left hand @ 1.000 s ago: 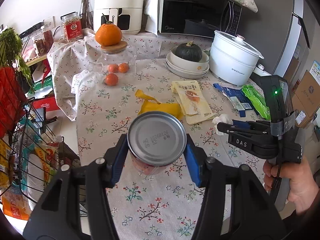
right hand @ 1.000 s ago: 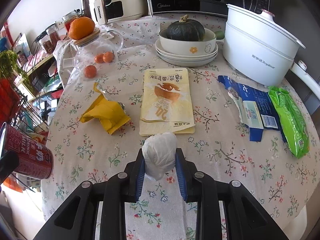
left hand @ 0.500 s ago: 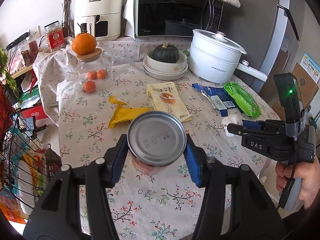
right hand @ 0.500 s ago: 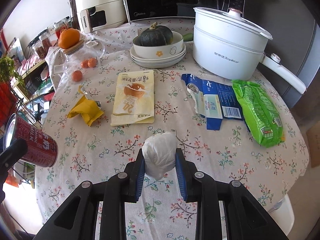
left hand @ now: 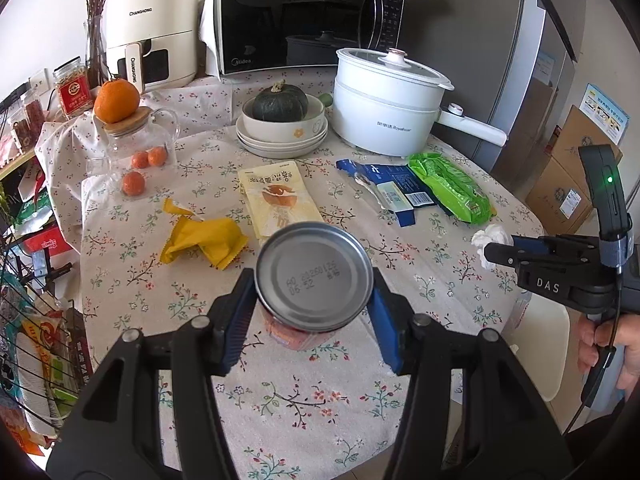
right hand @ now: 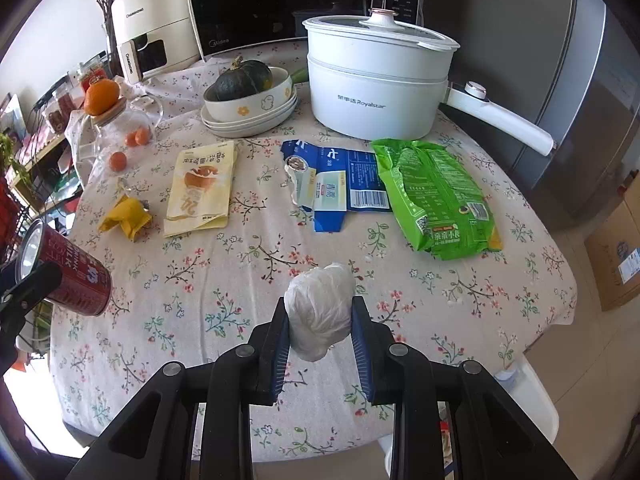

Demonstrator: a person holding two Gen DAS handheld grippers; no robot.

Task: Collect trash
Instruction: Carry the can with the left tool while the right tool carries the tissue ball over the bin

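Note:
My left gripper point(left hand: 314, 308) is shut on a red drink can point(left hand: 314, 280), held on its side above the table's near edge, silver end toward the camera; the can also shows at the left of the right wrist view point(right hand: 66, 270). My right gripper point(right hand: 320, 320) is shut on a crumpled white tissue point(right hand: 320, 308), held above the table's front; it also shows in the left wrist view point(left hand: 490, 238). On the floral tablecloth point(right hand: 224, 280) lie a yellow crumpled wrapper point(right hand: 126, 220), a cream snack pouch point(right hand: 202, 188), a torn blue carton point(right hand: 336, 188) and a green packet point(right hand: 436, 196).
At the back stand a white electric pot point(right hand: 376, 84), a bowl with a dark squash point(right hand: 248, 92), a glass jar topped with an orange point(right hand: 116, 120), an air fryer point(left hand: 152, 48) and a microwave point(left hand: 308, 16). A wire rack point(left hand: 28, 340) stands left; cardboard boxes point(left hand: 576, 168) right.
Both grippers have pulled back and up from the table with the can and the tissue still held. More of the table and its front edge has come into view.

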